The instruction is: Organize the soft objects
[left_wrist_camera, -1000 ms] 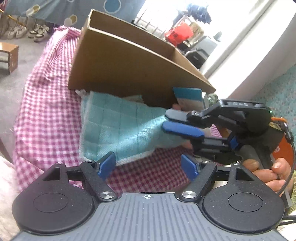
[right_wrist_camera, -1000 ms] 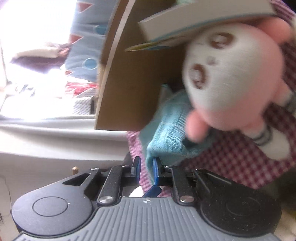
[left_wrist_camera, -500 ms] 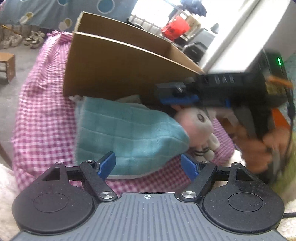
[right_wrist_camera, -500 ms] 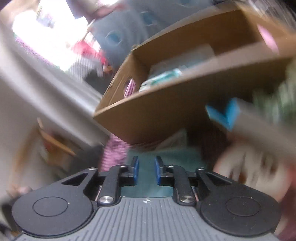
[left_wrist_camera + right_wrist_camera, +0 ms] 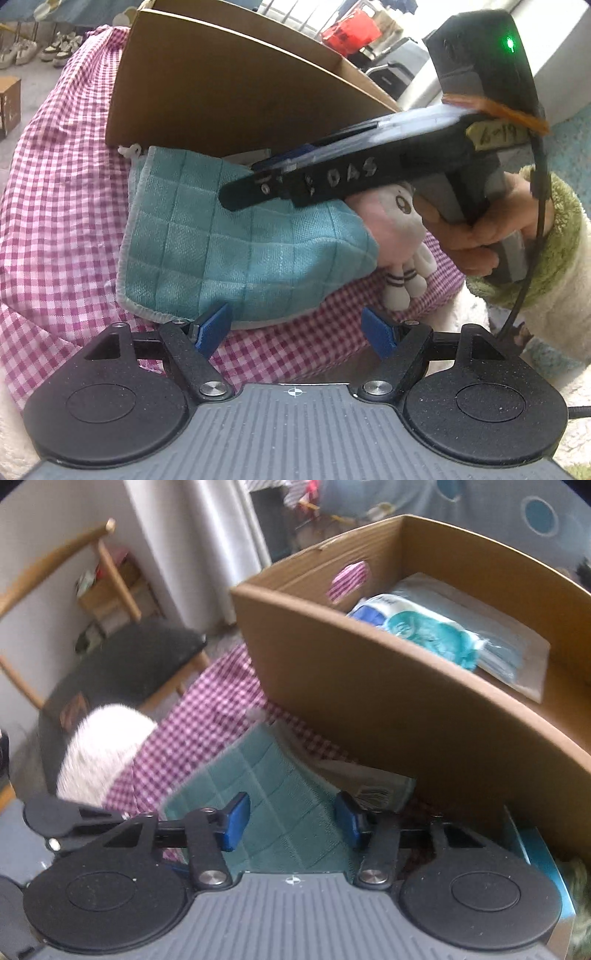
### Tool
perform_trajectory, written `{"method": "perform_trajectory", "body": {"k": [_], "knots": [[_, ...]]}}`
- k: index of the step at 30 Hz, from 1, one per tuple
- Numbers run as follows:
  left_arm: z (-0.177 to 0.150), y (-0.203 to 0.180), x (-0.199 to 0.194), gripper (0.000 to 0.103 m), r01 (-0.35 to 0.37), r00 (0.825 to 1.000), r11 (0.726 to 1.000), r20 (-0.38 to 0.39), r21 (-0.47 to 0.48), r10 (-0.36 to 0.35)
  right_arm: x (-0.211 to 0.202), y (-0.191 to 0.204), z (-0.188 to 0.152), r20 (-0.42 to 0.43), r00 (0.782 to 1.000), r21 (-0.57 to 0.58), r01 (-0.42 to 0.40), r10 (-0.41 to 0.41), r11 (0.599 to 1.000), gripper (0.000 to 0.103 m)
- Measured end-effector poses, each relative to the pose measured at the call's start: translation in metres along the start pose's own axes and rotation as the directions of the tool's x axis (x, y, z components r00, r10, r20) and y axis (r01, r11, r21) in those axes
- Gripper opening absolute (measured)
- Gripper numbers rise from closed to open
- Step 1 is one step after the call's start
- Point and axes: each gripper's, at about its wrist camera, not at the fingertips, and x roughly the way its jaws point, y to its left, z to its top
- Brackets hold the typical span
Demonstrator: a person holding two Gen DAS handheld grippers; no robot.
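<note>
A teal quilted cloth (image 5: 236,236) lies on the pink checked tablecloth (image 5: 55,192) and is draped over part of a pink-and-white plush toy (image 5: 395,221). My left gripper (image 5: 295,328) stands open at the cloth's near edge, its pads apart from it. A hand holds my right gripper (image 5: 255,184) over the cloth and the toy. In the right wrist view my right gripper (image 5: 291,819) hovers above the cloth (image 5: 280,797). Its jaws are closing and nothing is pressed between them. A cardboard box (image 5: 221,92) stands right behind the cloth.
The box (image 5: 369,686) holds a blue-and-teal plastic pack (image 5: 424,627) and a flat packet. A paper tag lies by the box wall. A wooden chair (image 5: 129,653) with a dark seat stands beyond the table's edge. A fluffy green-and-white sleeve (image 5: 554,258) is at the right.
My right gripper let go of the cloth's corner, rose and rolled upright, and now points down at the cloth and box. The cloth settled over the toy. The left gripper crept a little closer.
</note>
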Motion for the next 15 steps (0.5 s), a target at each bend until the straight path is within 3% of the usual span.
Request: {"method": "perform_trajectory", "body": {"k": [1, 4, 9, 15], "knots": [[0.0, 0.0, 0.0, 0.078, 0.001, 1.0, 1.0, 0.004, 0.0, -0.001, 0.002, 0.002, -0.001, -0.008, 1.0, -0.023, 0.008, -0.008, 1.0, 0.019], [-0.001, 0.004, -0.002, 0.078, -0.001, 1.0, 1.0, 0.014, 0.0, 0.001, 0.004, 0.006, -0.004, -0.04, 0.999, -0.062, 0.021, -0.023, 0.998, 0.004], [-0.002, 0.012, -0.013, 0.081, -0.006, 0.999, 1.0, 0.046, -0.016, 0.006, -0.014, -0.012, -0.002, -0.01, 0.996, 0.104, -0.09, 0.091, 0.991, 0.003], [0.002, 0.013, -0.024, 0.089, -0.005, 0.994, 1.0, 0.107, -0.024, 0.007, -0.047, -0.037, -0.006, 0.108, 0.952, 0.313, -0.307, 0.288, 0.899, 0.003]]}}
